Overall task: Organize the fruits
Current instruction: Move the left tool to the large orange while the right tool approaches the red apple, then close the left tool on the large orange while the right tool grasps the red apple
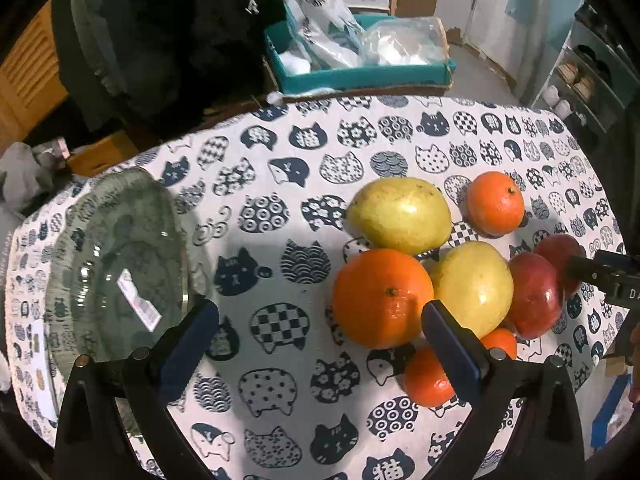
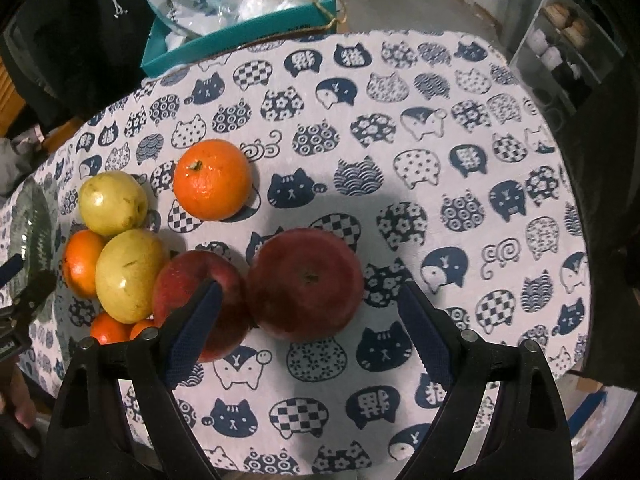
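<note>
With its jaws spread either side of the apple (image 2: pixel 306 284), the right gripper (image 2: pixel 310 328) seems set to pinch it, while the left gripper (image 1: pixel 320 340) gapes empty between plate (image 1: pixel 120 256) and orange (image 1: pixel 382 298).

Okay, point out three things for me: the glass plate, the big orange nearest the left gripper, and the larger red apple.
Glass plate (image 1: pixel 120 264), left wrist view, on its patterned middle.
Big orange (image 1: pixel 380 298), left wrist view, on its front face near the stem.
Larger red apple (image 2: pixel 306 282), right wrist view, on its top beside the stem dimple.
</note>
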Demonstrator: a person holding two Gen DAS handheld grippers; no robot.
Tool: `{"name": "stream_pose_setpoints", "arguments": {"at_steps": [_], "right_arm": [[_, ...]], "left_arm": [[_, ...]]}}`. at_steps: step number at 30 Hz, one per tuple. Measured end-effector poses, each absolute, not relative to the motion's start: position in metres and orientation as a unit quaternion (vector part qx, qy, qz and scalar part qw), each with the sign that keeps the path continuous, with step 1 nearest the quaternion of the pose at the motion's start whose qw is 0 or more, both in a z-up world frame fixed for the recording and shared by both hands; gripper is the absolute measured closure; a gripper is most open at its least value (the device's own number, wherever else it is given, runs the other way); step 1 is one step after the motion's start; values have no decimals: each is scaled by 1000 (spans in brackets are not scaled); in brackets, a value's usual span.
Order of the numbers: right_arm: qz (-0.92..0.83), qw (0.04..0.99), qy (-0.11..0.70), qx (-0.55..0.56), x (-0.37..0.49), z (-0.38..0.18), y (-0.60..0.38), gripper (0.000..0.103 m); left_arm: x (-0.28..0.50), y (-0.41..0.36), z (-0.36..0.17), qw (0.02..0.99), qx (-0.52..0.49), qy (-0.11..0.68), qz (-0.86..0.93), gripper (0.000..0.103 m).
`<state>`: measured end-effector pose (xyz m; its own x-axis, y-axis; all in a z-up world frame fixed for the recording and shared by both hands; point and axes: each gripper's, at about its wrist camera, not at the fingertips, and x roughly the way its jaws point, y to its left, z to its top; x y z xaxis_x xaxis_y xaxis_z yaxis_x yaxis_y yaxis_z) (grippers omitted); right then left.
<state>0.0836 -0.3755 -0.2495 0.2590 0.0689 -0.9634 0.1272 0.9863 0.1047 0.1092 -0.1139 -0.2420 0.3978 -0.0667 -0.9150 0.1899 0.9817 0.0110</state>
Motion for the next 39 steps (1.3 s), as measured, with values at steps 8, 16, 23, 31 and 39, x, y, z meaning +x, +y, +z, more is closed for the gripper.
{"name": "stream_pose_setpoints", "arguments": {"at_steps": [8, 16, 23, 31, 39], "right_arm": [[-16, 770, 630, 93, 91, -271, -377, 20], [-10, 768, 634, 91, 98, -281, -378, 29], [-43, 776, 624, 80, 106, -281, -397, 29], [-45, 768, 636, 58, 109, -295, -394, 27], [-42, 765, 639, 66, 106, -300, -396, 28]], "left_arm": [[115, -124, -260, 822, 62, 558, -95, 1], [115, -119, -265, 806, 31, 579, -120, 9], [112, -119, -264, 807, 44, 574, -130, 9], [116, -127, -273, 803, 39, 577, -143, 8], [120, -130, -285, 796, 29, 584, -159, 8]]}}
